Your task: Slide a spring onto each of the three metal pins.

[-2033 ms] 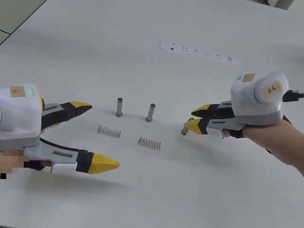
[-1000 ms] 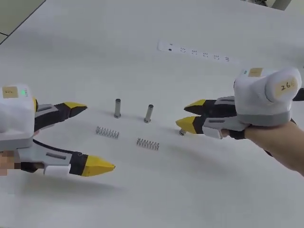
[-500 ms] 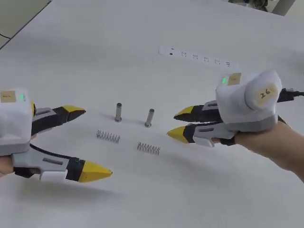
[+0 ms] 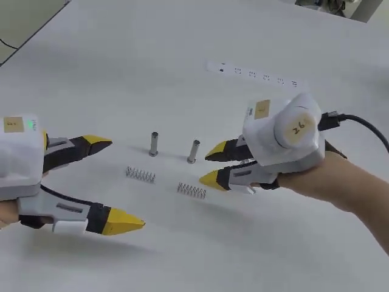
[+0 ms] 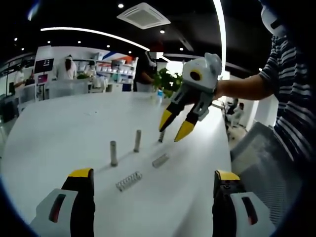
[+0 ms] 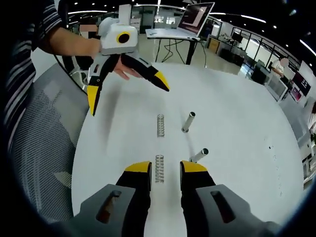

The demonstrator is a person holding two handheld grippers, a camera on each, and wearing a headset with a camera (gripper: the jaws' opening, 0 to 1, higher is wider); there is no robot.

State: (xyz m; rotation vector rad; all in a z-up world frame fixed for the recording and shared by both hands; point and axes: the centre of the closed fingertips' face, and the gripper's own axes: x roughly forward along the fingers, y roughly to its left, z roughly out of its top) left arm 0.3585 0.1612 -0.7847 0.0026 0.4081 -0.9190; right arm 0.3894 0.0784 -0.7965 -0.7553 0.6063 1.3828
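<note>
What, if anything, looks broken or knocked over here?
Nothing stands out. The two short grey metal pins stand upright on the white table, and the two coiled metal springs lie flat beside them, looking unbent.

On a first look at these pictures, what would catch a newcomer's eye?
The two yellow-tipped grippers stand out on the white table: the left gripper gapes wide at the left, and the right gripper, open, points at a spring. Between them a pin and a second pin stand upright and bare, with a second spring lying flat in front.
</note>
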